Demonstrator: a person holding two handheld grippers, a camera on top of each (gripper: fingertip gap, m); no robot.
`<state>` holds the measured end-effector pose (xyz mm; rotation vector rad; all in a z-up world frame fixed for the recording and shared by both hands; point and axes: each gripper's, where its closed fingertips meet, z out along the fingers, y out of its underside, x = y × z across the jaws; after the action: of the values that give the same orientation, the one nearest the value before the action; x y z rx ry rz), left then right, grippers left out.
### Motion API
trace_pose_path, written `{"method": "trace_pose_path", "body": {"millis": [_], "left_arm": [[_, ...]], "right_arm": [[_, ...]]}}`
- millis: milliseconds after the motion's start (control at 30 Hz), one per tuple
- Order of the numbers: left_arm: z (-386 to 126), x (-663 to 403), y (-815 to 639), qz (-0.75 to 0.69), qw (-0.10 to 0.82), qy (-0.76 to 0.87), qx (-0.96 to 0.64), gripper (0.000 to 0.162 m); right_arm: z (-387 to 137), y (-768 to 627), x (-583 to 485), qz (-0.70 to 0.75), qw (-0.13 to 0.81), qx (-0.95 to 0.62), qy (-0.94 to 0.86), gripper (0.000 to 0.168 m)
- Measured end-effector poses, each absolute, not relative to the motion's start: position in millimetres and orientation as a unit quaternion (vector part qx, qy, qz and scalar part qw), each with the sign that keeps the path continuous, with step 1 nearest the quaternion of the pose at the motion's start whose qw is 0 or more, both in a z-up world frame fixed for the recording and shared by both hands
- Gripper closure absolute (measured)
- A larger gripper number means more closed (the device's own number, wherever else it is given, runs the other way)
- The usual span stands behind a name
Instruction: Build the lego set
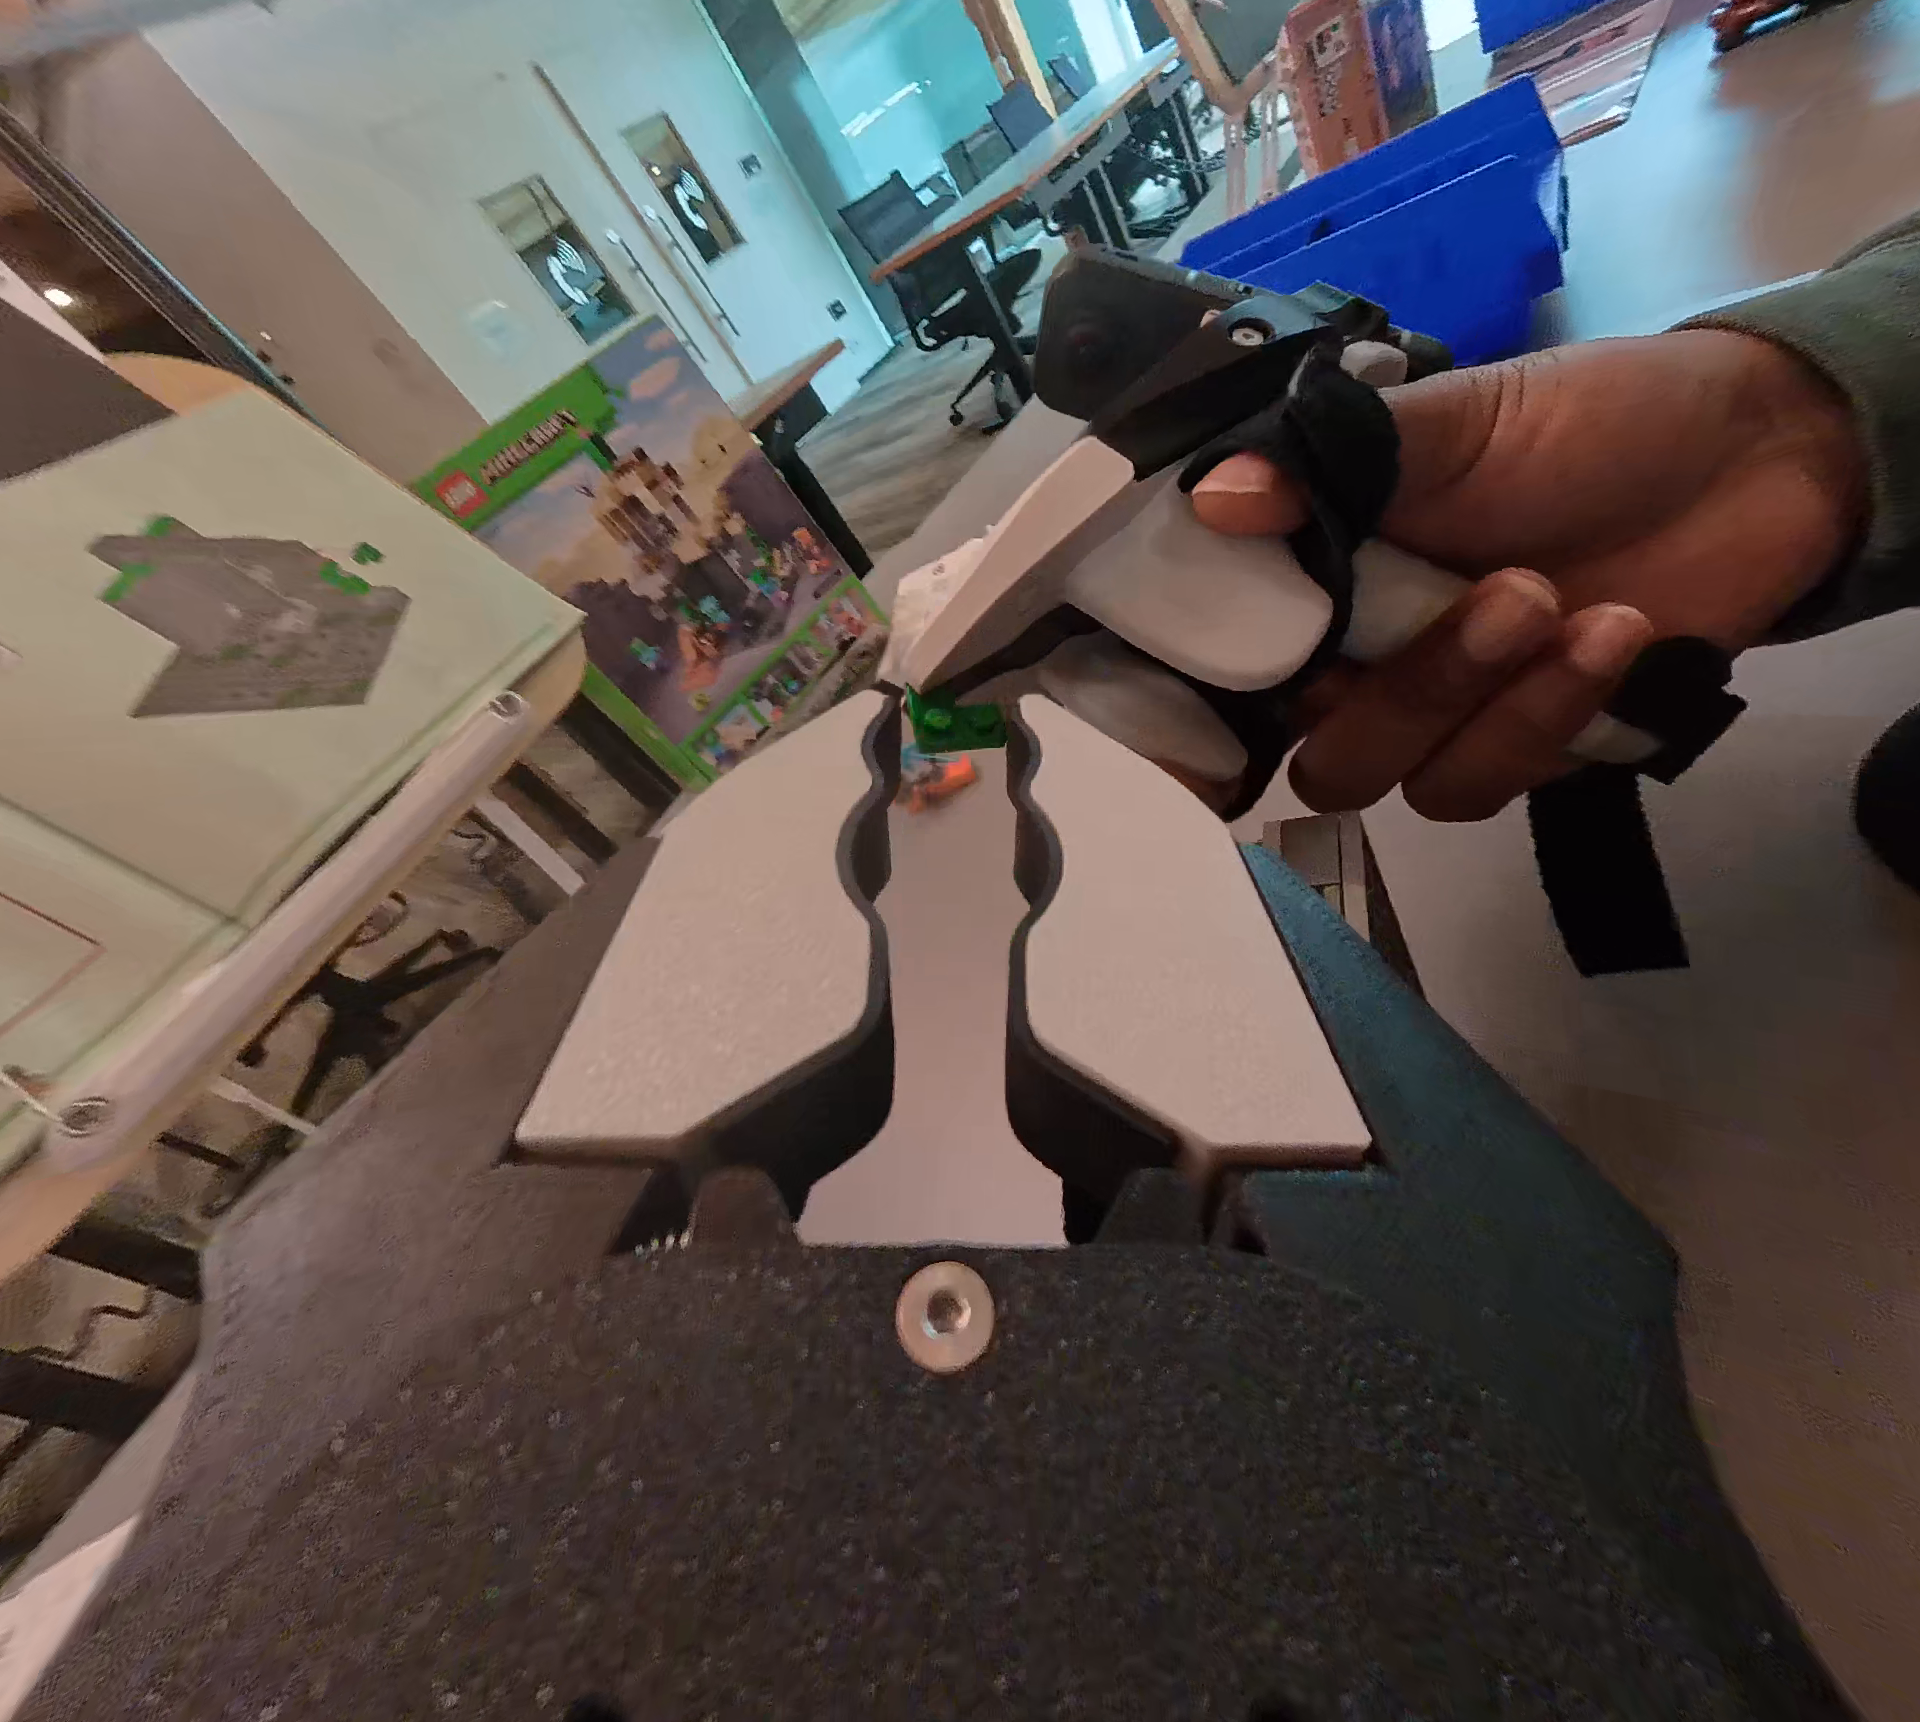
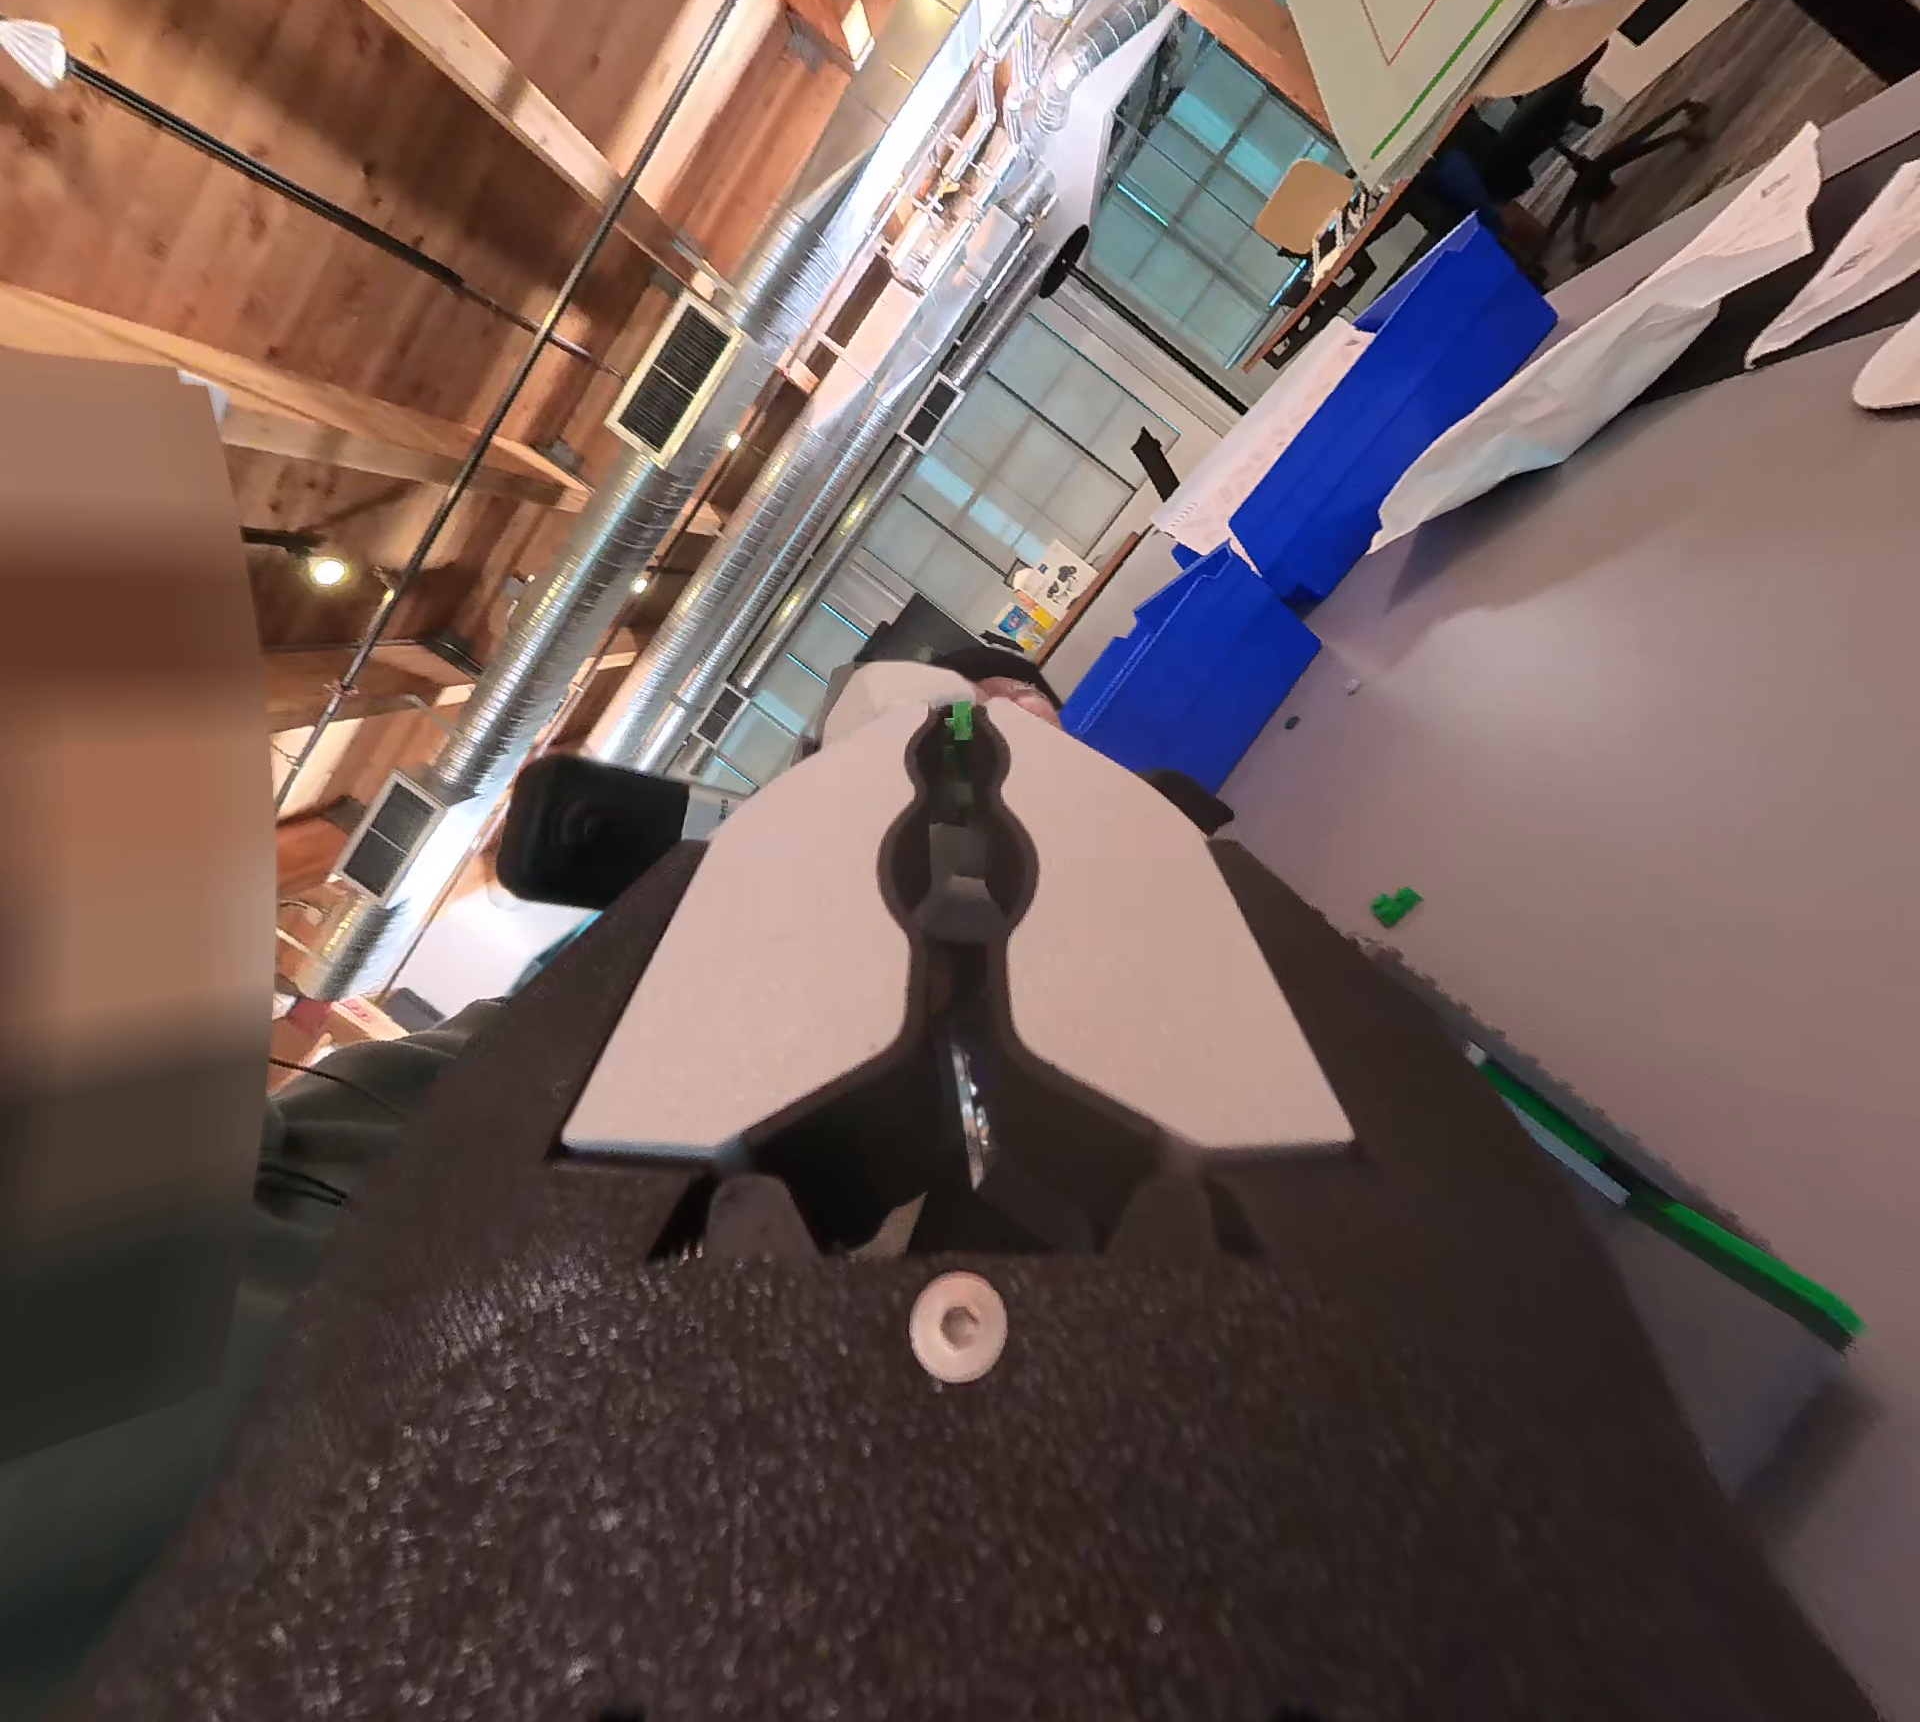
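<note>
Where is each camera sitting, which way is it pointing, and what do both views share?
Left wrist view: on the left gripper, facing forward over the grey table; shows its fingers, the hand and the right gripper.
Right wrist view: on the right gripper, tilted towards the ceiling; shows its fingers.
Shared: the green lego piece, blue bins, instruction booklet.

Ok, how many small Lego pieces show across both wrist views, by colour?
Green: 2, a small green plastic plate held in the right claw and a small green brick loose on the grey table.
Orange: 1, a small blurred orange piece on the table.
Total: 3.
The long green strip is not counted; I cannot tell what it is.
</note>
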<state>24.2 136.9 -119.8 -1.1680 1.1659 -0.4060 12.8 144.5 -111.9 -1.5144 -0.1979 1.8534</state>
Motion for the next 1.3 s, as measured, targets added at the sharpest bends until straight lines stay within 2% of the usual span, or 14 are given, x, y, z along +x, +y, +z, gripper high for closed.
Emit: {"method": "trace_pose_path", "body": {"millis": [200,533,733,1300], "left_arm": [[-118,22,133,-0.165,0.662,0.527,-0.507,0.146],[-129,20,117,-0.212,0.585,0.6,-0.503,0.147],[-137,20,115,-0.207,0.556,0.631,-0.5,0.147],[-143,14,120,-0.207,0.573,0.611,-0.505,0.148]], "right_arm": [[-110,141,11,0.721,0.358,-0.586,-0.089,0.164],[-124,127,10,0.659,0.333,-0.639,-0.218,0.158],[-131,122,9,0.628,0.313,-0.659,-0.269,0.163],[-137,128,5,0.692,0.268,-0.643,-0.189,0.164]]}}
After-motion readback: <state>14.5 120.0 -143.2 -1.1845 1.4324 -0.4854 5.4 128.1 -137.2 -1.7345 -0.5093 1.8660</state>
